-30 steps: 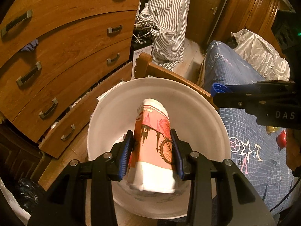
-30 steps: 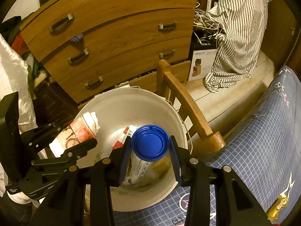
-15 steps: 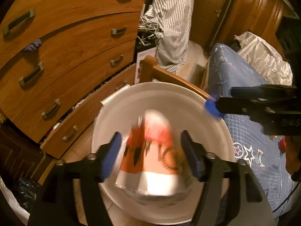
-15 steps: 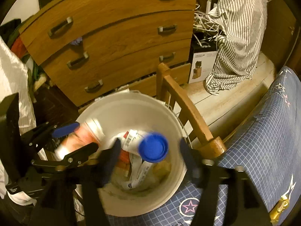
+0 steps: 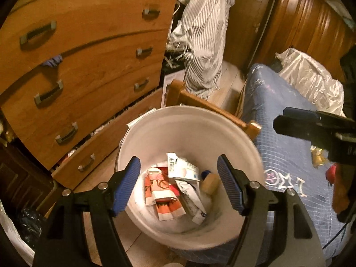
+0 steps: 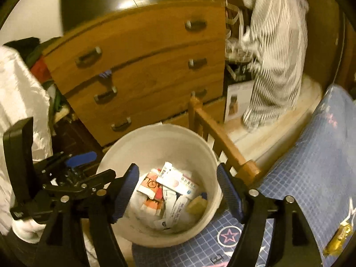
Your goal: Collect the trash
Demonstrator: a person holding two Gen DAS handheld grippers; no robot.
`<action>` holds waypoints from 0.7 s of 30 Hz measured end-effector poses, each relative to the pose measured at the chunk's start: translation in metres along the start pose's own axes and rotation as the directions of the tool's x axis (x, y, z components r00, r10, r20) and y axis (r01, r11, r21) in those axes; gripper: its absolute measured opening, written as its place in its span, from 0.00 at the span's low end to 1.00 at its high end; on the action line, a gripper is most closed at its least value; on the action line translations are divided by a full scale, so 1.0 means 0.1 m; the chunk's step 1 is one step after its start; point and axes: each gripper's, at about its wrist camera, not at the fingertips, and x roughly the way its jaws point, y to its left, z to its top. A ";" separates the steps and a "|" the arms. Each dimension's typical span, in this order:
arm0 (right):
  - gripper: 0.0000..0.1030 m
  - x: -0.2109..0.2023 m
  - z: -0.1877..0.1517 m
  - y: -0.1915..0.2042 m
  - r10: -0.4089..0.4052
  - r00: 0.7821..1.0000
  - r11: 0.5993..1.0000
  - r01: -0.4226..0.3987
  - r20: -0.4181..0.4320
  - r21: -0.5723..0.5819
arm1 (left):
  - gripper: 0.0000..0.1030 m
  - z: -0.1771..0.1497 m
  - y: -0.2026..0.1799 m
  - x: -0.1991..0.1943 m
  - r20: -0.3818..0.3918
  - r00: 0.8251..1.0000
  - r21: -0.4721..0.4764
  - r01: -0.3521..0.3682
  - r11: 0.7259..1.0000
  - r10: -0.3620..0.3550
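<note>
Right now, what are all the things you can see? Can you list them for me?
bucket: one, white, on the floor by the dresser and the chair
trash: a pile, orange-and-white paper cup, white wrappers, blue-capped bottle, at the bottom of the bucket
dresser: one, brown wood, behind the bucket, lowest drawer pulled partly out
wooden chair: one, brown, between the bucket and the blue cloth
blue cloth: one, checked with stars, right of the bucket
gold wrapper: one, on the blue cloth
striped fabric: one, white and dark, hanging beyond the dresser
left gripper: black with blue pads, jaws just opened, nothing between them, above the bucket
right gripper: same colours, jaws just opened, nothing held, above the bucket
</note>
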 end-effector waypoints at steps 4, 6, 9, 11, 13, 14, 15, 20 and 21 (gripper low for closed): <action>0.83 -0.50 -0.31 0.15 -0.032 0.990 0.999 0.036 0.136 -0.032 | 0.88 -0.12 -0.09 -0.39 0.111 0.994 -0.003 0.008 1.000 -0.007; 0.85 -0.73 -0.46 0.19 -0.051 0.980 0.997 0.060 0.192 -0.040 | 0.93 -0.18 -0.12 -0.56 0.157 0.988 -0.011 0.007 1.000 -0.005; 0.87 -1.02 -0.70 0.24 -0.073 0.964 0.995 0.087 0.255 -0.042 | 0.94 -0.31 -0.16 -0.81 0.230 0.973 -0.024 0.001 1.000 0.005; 0.88 -1.19 -0.86 0.25 -0.079 0.956 0.995 0.093 0.283 -0.036 | 0.94 -0.37 -0.18 -0.91 0.253 0.967 -0.033 -0.011 0.999 0.019; 0.89 -1.31 -0.98 0.26 -0.086 0.951 0.995 0.100 0.298 -0.030 | 0.94 -0.47 -0.18 -1.02 0.277 0.961 -0.043 0.001 0.999 0.011; 0.89 -1.35 -1.02 0.27 -0.089 0.948 0.994 0.102 0.304 -0.026 | 0.94 -0.50 -0.19 -1.06 0.288 0.958 -0.048 -0.002 0.999 0.016; 0.89 -1.41 -1.07 0.27 -0.092 0.946 0.994 0.104 0.312 -0.022 | 0.94 -0.53 -0.20 -1.11 0.298 0.954 -0.050 0.000 0.999 0.015; 0.89 -1.59 -1.26 0.35 -0.105 0.932 0.993 0.116 0.347 -0.009 | 0.94 -0.65 -0.33 -1.33 0.344 0.939 -0.034 0.018 0.999 -0.005; 0.89 -1.63 -1.29 0.37 -0.110 0.928 0.993 0.121 0.357 -0.007 | 0.94 -0.66 -0.39 -1.38 0.353 0.935 -0.020 0.010 1.000 -0.003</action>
